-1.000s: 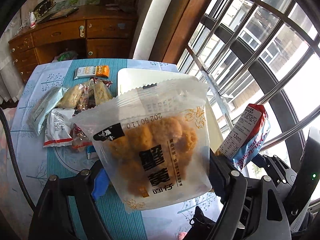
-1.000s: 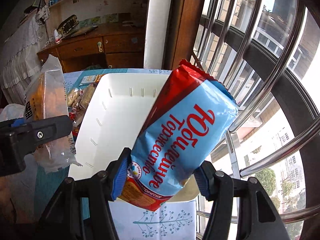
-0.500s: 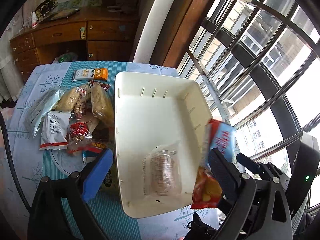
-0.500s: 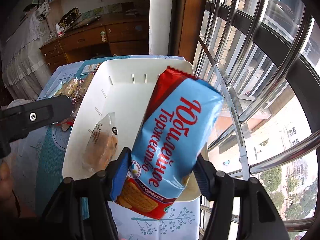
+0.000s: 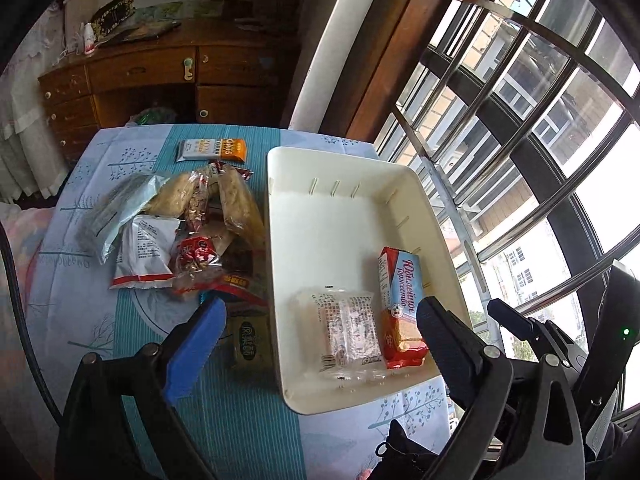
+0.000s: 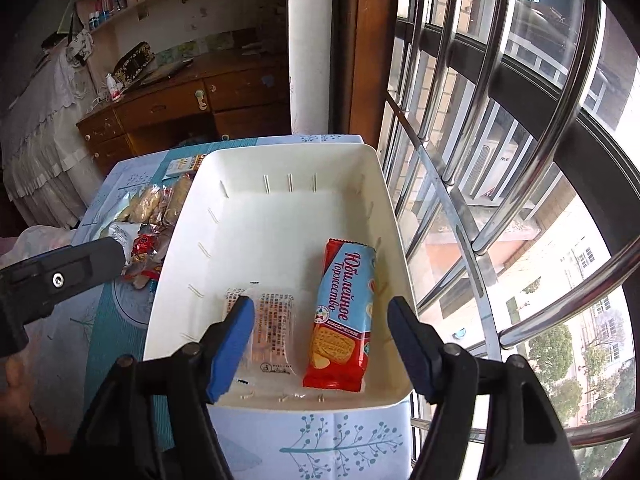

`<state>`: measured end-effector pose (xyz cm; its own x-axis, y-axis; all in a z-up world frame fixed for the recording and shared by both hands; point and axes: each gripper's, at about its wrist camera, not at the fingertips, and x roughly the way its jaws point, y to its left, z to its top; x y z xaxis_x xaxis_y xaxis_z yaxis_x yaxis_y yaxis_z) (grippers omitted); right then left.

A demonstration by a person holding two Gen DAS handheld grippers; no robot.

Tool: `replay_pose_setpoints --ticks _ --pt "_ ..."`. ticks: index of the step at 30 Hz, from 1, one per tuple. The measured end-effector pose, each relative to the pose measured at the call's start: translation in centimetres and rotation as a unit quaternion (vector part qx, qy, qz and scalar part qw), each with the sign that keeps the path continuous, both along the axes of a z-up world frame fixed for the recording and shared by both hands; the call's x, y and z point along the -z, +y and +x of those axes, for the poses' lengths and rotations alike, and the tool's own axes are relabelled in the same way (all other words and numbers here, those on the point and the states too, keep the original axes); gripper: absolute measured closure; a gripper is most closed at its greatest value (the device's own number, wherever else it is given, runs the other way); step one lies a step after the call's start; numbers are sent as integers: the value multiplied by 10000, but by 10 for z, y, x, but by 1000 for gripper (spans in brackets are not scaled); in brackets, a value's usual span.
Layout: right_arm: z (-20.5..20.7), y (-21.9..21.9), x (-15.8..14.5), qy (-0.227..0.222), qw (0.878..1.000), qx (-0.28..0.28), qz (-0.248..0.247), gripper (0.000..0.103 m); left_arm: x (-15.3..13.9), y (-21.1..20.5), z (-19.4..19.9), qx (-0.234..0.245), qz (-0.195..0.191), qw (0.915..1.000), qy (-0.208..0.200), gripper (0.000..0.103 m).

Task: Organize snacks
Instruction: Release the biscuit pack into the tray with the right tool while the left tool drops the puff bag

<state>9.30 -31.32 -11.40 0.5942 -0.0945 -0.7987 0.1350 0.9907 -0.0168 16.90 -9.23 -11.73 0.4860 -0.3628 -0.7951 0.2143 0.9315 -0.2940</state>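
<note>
A white bin (image 5: 340, 208) (image 6: 288, 216) stands on the table by the window. In its near end lie a clear pastry packet (image 5: 348, 326) (image 6: 272, 320) and, to its right, a red-and-blue biscuit pack (image 5: 400, 300) (image 6: 346, 312). My left gripper (image 5: 320, 320) is open and empty above the bin's near left edge. My right gripper (image 6: 320, 320) is open and empty above the two packets. A pile of loose snack packets (image 5: 188, 232) (image 6: 148, 216) lies left of the bin.
An orange-and-white bar (image 5: 212, 149) lies at the far side of the table. A dark green packet (image 5: 250, 342) lies by the bin's near left corner. Window bars (image 6: 500, 160) run along the right. A wooden dresser (image 5: 160, 80) stands behind the table.
The left gripper opened and dropped the pastry packet into the bin. Then the right gripper opened and the biscuit pack landed beside it. Both grippers have pulled back slightly.
</note>
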Motion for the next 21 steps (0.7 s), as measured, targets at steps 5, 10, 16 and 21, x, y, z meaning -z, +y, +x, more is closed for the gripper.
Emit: replay_pose_setpoints --ticks 5,10,16,21 --pt "-1 19 0 -44 9998 -172 128 33 -3 31 -7 -270 31 9996 -37 7" --pt "-1 43 -1 -67 9991 -348 216 33 -4 58 -12 -448 39 9990 -36 7" --pt "-2 67 -1 -71 9986 -459 270 33 -4 87 -19 -551 104 9984 16 7" --pt "-2 91 0 -19 9985 -438 342 33 -5 116 -20 -575 126 9983 43 7"
